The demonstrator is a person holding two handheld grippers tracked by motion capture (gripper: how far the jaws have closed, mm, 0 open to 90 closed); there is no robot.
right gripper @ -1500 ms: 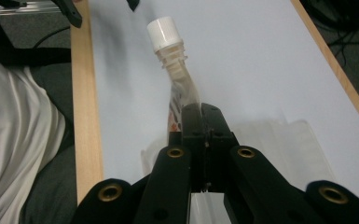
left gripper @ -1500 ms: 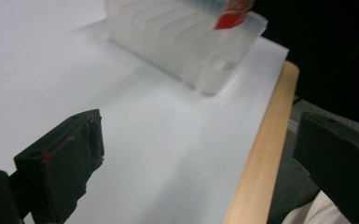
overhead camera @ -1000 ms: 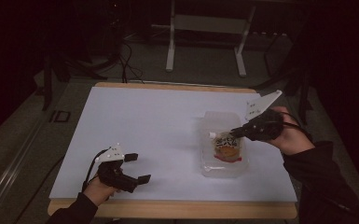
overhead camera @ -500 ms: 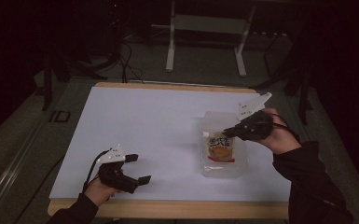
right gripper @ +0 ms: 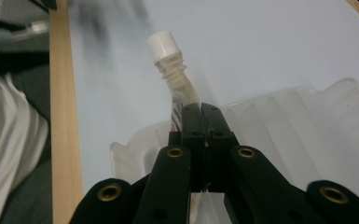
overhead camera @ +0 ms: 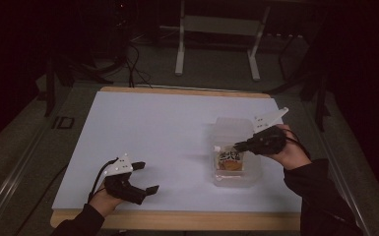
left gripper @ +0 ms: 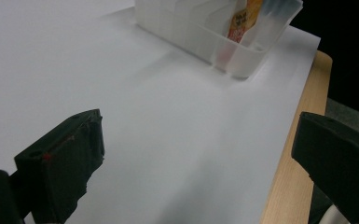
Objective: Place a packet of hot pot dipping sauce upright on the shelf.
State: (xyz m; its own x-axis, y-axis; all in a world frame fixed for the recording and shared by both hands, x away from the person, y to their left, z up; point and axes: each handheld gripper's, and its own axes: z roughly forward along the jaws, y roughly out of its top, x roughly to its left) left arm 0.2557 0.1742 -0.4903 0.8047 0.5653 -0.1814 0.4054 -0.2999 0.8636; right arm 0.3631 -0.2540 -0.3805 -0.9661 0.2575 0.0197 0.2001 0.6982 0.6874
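The left gripper (overhead camera: 142, 179) rests low over the white table sheet (overhead camera: 147, 132) near its front edge, jaws spread wide and empty. Over at the right, the right gripper (overhead camera: 238, 146) pinches an orange-labelled spouted pouch with a white cap (right gripper: 172, 70), standing in the clear plastic tray (overhead camera: 236, 177).

This looks like a dim lab or recording room, not a home. A wood-edged counter (overhead camera: 187, 91) topped with a plain white sheet (overhead camera: 152, 137) stands on grey carpet (overhead camera: 24, 147). Beyond its far edge, black cables (overhead camera: 135, 64) trail across the floor beside the white metal legs of a stand (overhead camera: 179, 46), with dark equipment behind.
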